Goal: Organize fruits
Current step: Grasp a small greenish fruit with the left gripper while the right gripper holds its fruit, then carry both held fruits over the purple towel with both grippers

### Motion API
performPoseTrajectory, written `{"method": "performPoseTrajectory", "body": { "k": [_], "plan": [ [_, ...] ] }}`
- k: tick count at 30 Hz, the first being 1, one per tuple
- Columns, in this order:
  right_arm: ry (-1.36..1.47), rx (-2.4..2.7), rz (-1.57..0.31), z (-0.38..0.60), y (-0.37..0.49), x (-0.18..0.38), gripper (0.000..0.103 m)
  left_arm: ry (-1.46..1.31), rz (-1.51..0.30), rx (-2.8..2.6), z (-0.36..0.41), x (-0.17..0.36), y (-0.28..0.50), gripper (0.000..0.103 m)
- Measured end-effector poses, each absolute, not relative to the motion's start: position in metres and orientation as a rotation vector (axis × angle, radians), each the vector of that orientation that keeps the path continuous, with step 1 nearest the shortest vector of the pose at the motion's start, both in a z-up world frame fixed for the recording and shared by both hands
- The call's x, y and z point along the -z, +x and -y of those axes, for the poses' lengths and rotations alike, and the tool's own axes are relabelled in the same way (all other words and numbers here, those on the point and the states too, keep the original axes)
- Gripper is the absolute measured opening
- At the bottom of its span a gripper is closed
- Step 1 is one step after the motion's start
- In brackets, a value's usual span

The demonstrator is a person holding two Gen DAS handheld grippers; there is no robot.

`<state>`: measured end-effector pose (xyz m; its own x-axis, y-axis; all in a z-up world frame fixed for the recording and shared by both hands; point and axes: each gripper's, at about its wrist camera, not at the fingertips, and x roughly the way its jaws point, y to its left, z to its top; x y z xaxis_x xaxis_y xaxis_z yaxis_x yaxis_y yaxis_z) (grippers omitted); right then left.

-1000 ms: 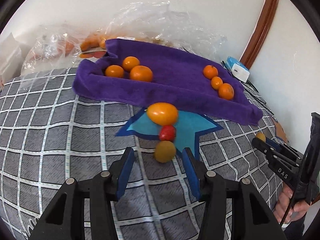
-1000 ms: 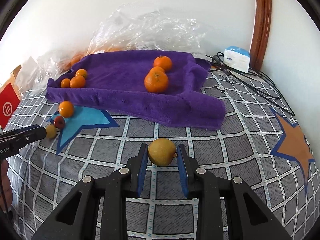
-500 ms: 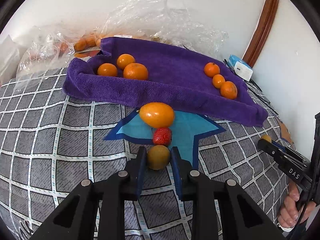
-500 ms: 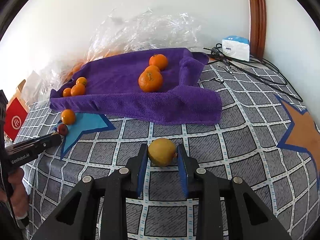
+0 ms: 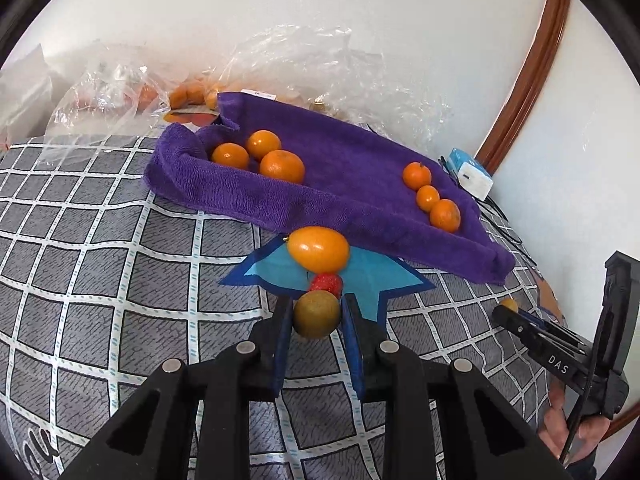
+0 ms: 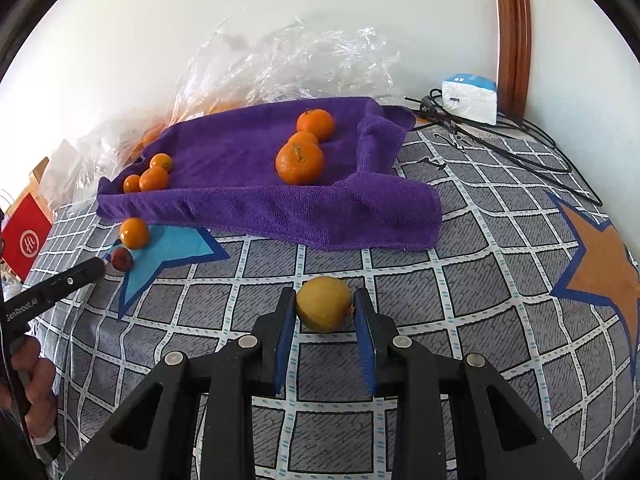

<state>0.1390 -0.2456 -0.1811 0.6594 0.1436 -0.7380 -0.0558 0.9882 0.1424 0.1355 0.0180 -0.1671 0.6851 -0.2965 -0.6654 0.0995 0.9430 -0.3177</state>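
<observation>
On the grey checked bed cover, the left gripper (image 5: 316, 316) fingers clench a small, smooth olive-brown round fruit (image 5: 316, 314) across its middle by the blue star patch (image 5: 372, 276), while the right gripper (image 6: 325, 312) clamps a firm yellow round fruit (image 6: 324, 303) likewise; both seem light, likely to roll

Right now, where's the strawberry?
In the left wrist view the strawberry sits on the blue star, wedged between the big orange fruit behind it and the brownish fruit gripped by the left gripper.
</observation>
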Motion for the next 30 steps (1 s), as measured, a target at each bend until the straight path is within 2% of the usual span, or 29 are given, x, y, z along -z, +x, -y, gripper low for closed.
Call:
{"method": "performPoseTrajectory", "body": {
  "k": [30],
  "plan": [
    [0.181, -0.111, -0.818, 0.256, 0.135, 0.178, 0.029, -0.334, -0.708, 0.160, -0.031, 0.156, 0.125, 0.024]
  ]
}}
